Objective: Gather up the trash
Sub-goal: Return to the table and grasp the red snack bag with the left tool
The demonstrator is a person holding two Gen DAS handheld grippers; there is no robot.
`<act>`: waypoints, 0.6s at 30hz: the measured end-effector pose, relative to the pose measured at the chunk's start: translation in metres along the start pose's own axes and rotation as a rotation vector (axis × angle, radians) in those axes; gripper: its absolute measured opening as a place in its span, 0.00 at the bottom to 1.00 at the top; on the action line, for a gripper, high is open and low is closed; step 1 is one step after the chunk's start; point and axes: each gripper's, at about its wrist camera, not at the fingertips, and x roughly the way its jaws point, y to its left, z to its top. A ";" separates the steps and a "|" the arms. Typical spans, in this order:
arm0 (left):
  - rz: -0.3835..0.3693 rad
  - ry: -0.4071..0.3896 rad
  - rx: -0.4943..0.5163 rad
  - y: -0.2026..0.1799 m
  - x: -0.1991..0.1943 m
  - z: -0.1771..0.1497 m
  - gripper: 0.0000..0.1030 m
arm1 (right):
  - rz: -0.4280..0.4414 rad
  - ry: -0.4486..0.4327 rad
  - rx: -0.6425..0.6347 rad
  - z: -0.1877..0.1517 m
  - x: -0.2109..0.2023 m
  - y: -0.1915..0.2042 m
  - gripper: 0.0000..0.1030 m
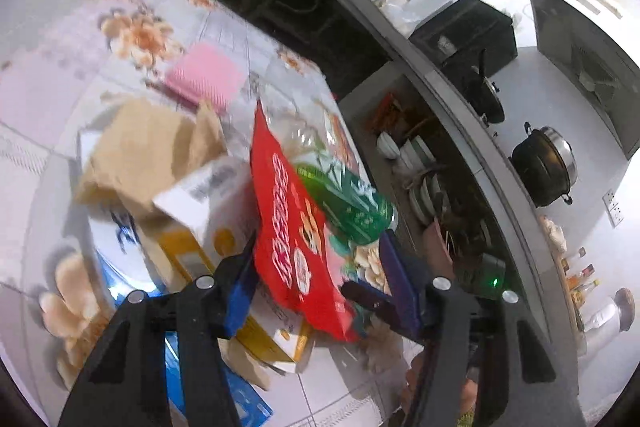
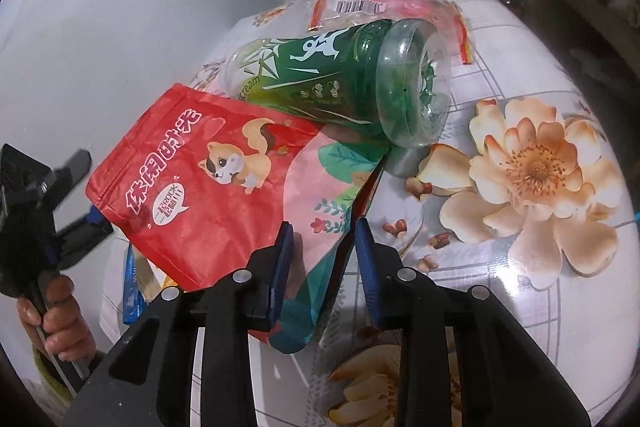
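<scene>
Right at my lens, my right gripper (image 2: 323,259) has its blue pads (image 2: 280,267) spread moderately apart, and the lower edge of the red snack pouch (image 2: 192,187) sits between them. Whether the pads actually press on it I cannot tell; the left pad looks to be touching the pouch, the right one stands a little off it. From there the pouch fans up toward ten o'clock, squirrel picture facing me, and its top edge tucks under the green plastic bottle (image 2: 344,83), which lies on its side at twelve o'clock with its base turned my way. Beyond the bottle, at one o'clock, a clear wrapper with red trim (image 2: 400,7) lies flat on the floral tablecloth (image 2: 536,163). At nine o'clock I can see my own left gripper (image 2: 76,195) from the side, hand wrapped around its handle.

Over on the left wrist view, my left gripper (image 1: 320,259) is wide open, blue pads (image 1: 240,291) far apart, gripping nothing. The red pouch (image 1: 296,227) stands edge-on in the gap between them, and the bottle (image 1: 348,207) is just behind it at one o'clock. At ten o'clock a heap of cardboard boxes (image 1: 172,167) is piled up, brown flaps on top, a white and yellow carton lower down. Farther back at eleven o'clock, a pink ridged item (image 1: 204,75) rests on the cloth.
</scene>
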 end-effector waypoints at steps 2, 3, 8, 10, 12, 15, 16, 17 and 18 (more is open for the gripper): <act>0.012 0.026 0.026 -0.009 0.007 -0.006 0.54 | 0.001 -0.003 -0.002 0.001 0.000 0.000 0.29; 0.026 0.032 0.043 -0.013 0.010 -0.008 0.52 | 0.002 -0.004 -0.002 0.001 -0.001 0.000 0.29; 0.167 0.078 0.154 -0.038 0.036 -0.022 0.41 | 0.027 -0.011 0.018 -0.002 -0.003 -0.006 0.29; 0.206 0.085 0.175 -0.042 0.045 -0.026 0.35 | 0.043 -0.011 0.031 -0.002 -0.004 -0.010 0.29; 0.237 0.074 0.190 -0.044 0.051 -0.028 0.25 | 0.071 -0.008 0.052 -0.003 -0.004 -0.014 0.29; 0.258 0.054 0.181 -0.041 0.053 -0.027 0.06 | 0.092 0.000 0.063 -0.006 -0.006 -0.016 0.29; 0.256 0.051 0.176 -0.039 0.051 -0.027 0.06 | 0.094 0.009 0.064 -0.007 -0.007 -0.015 0.28; 0.251 0.046 0.173 -0.038 0.049 -0.026 0.04 | 0.096 0.017 0.057 -0.008 -0.010 -0.014 0.28; 0.249 0.042 0.175 -0.038 0.046 -0.025 0.03 | 0.096 0.017 0.046 -0.010 -0.014 -0.012 0.28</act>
